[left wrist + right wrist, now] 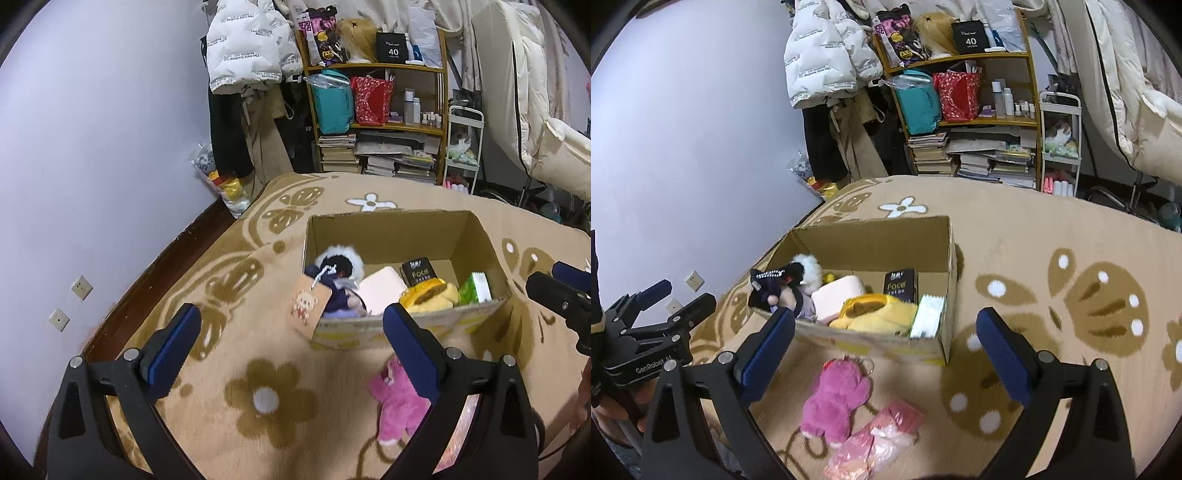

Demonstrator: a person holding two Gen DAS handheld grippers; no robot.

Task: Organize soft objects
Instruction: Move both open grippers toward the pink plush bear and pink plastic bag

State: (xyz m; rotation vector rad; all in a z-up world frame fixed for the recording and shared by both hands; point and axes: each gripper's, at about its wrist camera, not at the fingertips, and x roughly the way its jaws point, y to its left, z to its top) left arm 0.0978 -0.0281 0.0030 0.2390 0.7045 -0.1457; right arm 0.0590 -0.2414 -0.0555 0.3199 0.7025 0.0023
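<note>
An open cardboard box (388, 218) (871, 225) sits on the patterned carpet. It holds a dark doll with a white fur hood (338, 266) (798, 273), a yellow plush (432, 295) (875, 314), a pink block (382, 288), a black pack (901, 284) and a green tissue pack (476, 288). The doll's card tag (310, 301) hangs over the front wall. A pink plush (399, 402) (838, 395) and a pink plastic packet (879, 439) lie on the carpet in front of the box. My left gripper (291, 317) and right gripper (886, 321) hover before the box, both open and holding nothing.
A wooden shelf (376, 68) with bags, bottles and stacked books stands at the back, beside hanging jackets (240, 48). A white cart (1060, 147) and bedding (1137, 92) are to the right. The wall (92, 147) and its dark skirting border the carpet on the left.
</note>
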